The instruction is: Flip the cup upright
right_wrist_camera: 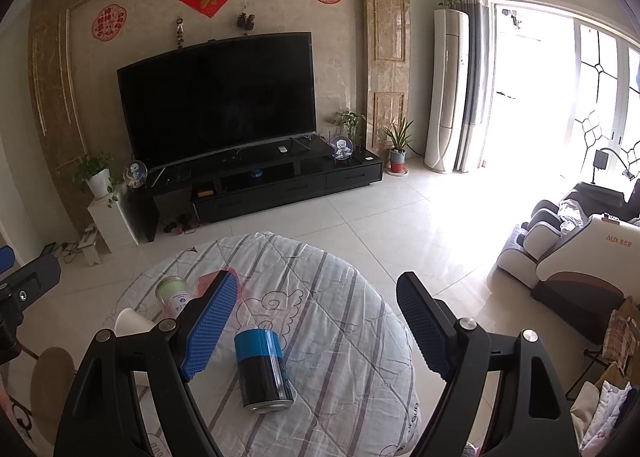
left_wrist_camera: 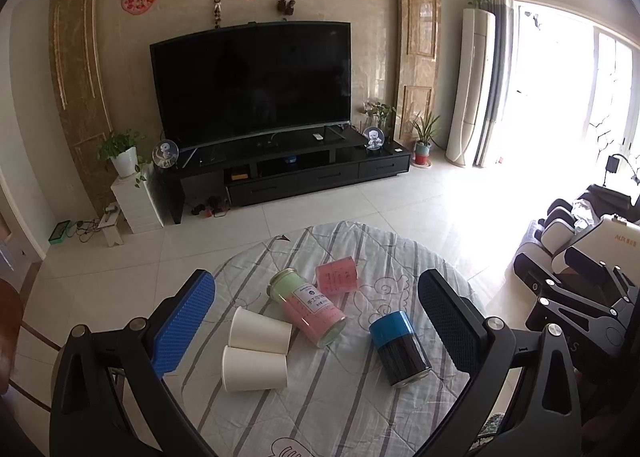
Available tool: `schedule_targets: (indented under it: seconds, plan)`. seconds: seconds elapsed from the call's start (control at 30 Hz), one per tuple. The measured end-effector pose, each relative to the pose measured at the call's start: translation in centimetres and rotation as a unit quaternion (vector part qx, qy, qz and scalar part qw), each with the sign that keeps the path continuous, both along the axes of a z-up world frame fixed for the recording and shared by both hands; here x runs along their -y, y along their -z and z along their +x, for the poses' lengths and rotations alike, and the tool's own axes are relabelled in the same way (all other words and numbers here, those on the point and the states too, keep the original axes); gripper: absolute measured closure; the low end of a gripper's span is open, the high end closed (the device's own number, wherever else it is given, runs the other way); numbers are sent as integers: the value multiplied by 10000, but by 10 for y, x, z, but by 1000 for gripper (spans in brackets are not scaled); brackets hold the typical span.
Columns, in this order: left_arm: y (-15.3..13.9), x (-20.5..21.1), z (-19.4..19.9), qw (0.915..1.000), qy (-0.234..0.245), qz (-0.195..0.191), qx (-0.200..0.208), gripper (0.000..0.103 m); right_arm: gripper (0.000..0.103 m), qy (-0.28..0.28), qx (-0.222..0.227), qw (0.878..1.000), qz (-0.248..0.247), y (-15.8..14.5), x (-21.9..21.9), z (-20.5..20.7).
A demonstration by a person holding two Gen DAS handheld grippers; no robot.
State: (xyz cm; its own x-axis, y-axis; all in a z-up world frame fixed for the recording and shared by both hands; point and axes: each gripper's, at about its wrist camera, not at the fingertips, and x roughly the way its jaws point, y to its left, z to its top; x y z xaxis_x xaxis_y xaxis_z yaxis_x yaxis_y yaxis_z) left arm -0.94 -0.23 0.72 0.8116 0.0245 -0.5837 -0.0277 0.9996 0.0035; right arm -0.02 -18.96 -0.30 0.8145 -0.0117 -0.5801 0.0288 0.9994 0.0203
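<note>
Two white paper cups lie on their sides on the round table [left_wrist_camera: 340, 417], one farther [left_wrist_camera: 260, 331] and one nearer [left_wrist_camera: 254, 369]. A pink-and-green jar [left_wrist_camera: 306, 307], a pink cup [left_wrist_camera: 336, 277] and a blue-and-black can [left_wrist_camera: 400, 349] also lie on their sides. My left gripper [left_wrist_camera: 316, 321] is open and empty, above the table over these things. My right gripper [right_wrist_camera: 316, 321] is open and empty, above the blue-and-black can [right_wrist_camera: 262, 367]. In the right wrist view one white cup [right_wrist_camera: 130, 321] and the jar [right_wrist_camera: 174, 293] show partly behind the left finger.
The table has a striped quilted cloth [right_wrist_camera: 320, 297]. Beyond it are a tiled floor [left_wrist_camera: 400, 209], a TV [left_wrist_camera: 256, 85] on a black stand, and a massage chair [left_wrist_camera: 580, 241] at the right. The other gripper [left_wrist_camera: 580, 297] shows at the right edge.
</note>
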Motion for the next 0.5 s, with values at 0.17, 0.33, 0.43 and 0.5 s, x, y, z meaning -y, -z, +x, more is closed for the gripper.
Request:
schedule_targets:
  seconds: [0.17, 0.33, 0.43, 0.5]
  plan:
    - [0, 0, 0, 10000, -6, 13, 11, 0, 20, -35, -14, 10000, 1, 0, -1, 1]
    - [0, 1, 0, 10000, -5, 25, 14, 0, 20, -81, -4, 10000, -7, 1, -2, 2]
    - [0, 1, 0, 10000, -6, 25, 14, 0, 20, -92, -5, 10000, -5, 1, -2, 3]
    - [0, 1, 0, 10000, -7, 26, 12, 0, 20, -93, -9, 10000, 3, 1, -1, 3]
